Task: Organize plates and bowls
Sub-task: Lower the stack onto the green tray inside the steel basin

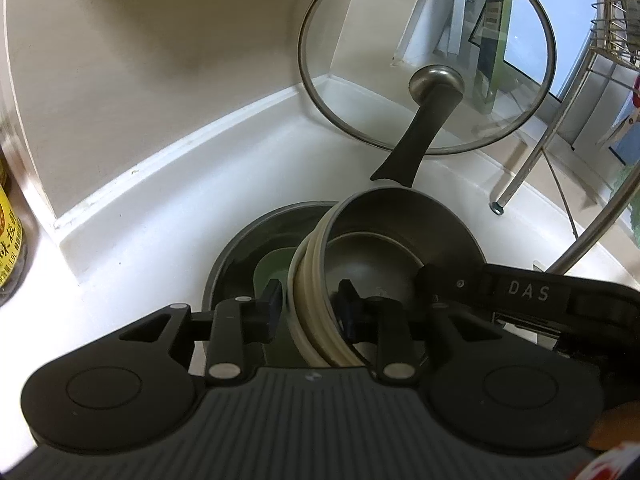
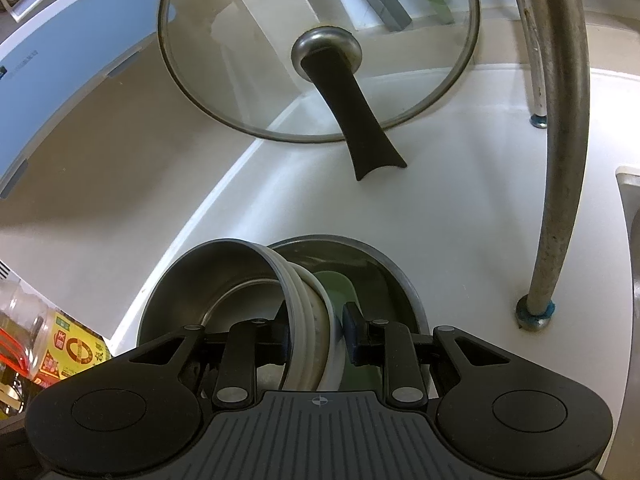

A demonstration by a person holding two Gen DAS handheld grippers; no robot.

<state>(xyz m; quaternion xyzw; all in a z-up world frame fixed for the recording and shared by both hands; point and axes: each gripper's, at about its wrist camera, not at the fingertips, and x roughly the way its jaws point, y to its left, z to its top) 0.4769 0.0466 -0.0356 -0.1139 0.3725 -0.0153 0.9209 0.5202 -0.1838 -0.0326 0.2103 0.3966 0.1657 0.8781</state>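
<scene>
Stack of nested bowls point(image 1: 316, 280), steel bowl innermost with cream rims outside it, tilted on edge, hanging over a steel plate point(image 1: 240, 248) on the white table point(image 1: 140, 208). Left gripper point(image 1: 308, 304) and right gripper point(image 2: 316, 334): jaws of each clamp the stack's rims, opposite sides, probably sharing the load. Green piece lies in the plate. Glass lid point(image 1: 428, 56) leans on the wall behind; rack leg point(image 2: 560, 160) to the right.

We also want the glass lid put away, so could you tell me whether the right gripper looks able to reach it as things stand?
Probably not yet: the right gripper is shut on the stack of bowls. The counter toward the glass lid looks free.
</scene>
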